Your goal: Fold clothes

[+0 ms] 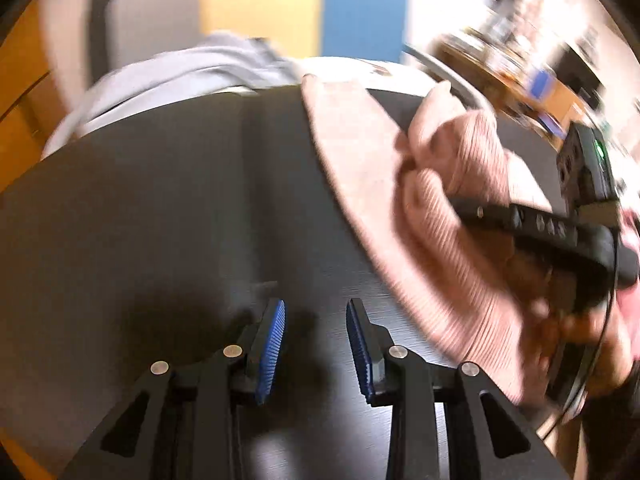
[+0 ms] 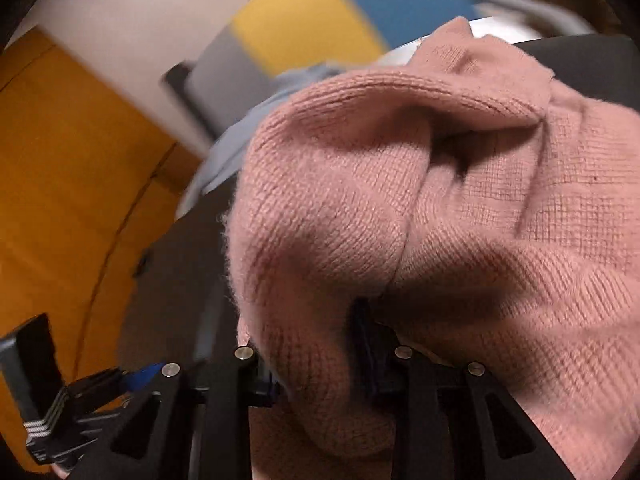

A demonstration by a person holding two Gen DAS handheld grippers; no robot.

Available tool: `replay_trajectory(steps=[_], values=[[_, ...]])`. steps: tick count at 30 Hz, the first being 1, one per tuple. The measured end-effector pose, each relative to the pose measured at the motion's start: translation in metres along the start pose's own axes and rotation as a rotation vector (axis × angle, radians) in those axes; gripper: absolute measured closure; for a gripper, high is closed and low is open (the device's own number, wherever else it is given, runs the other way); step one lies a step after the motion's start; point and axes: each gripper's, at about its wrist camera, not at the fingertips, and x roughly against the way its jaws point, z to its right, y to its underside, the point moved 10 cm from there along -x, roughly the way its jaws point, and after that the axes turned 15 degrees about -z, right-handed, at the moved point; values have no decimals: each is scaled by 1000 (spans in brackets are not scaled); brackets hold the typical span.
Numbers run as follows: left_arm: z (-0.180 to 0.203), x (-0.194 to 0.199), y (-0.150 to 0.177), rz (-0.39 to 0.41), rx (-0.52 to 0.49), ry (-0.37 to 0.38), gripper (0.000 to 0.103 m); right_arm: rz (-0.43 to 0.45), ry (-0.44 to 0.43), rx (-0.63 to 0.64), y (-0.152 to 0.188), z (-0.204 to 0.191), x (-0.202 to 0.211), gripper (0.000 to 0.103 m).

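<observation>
Left tool [image 1: 316, 350] parted, blue pads [image 1: 272, 350] bare, hovering over the dark surface [image 1: 160, 220]. Right tool [image 2: 316, 364] clamped on a bunched fold of the pink knit sweater [image 2: 440, 200], lifted close to its lens. Sweater [image 1: 400, 184] spread on the surface's right side, grey garment [image 1: 180, 72] draped at the far edge.

Left claw [image 1: 316, 350] hovers over the desk [image 1: 160, 220], nothing between its fingers. The knit sweater [image 1: 440, 216] lies on the desk ahead and to the right of it. A second garment [image 1: 192, 72] lies at the desk's far edge, ahead-left. Right claw [image 2: 316, 364] sits beneath the sweater, bunched fabric between and over its fingers.
</observation>
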Motion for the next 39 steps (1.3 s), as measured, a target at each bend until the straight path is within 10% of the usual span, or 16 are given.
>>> replay_trajectory(steps=[9, 19, 26, 31, 34, 39], values=[[-82, 3, 28, 15, 161, -7, 71, 16, -203, 136, 21, -115, -5, 27], [-21, -33, 40, -46, 11, 104, 67, 153, 300, -140, 95, 51, 132, 18], [-16, -39, 18, 9, 10, -69, 57, 67, 534, -13, 127, 52, 100, 16], [-24, -39, -1, 53, 32, -199, 73, 29, 356, -21, 113, 41, 77, 2], [-34, -38, -18, 83, 62, -292, 85, 5, 79, -53, 109, 20, 65, 0], [-131, -17, -15, 73, 286, -384, 86, 52, -109, -127, 88, 15, 57, 0]])
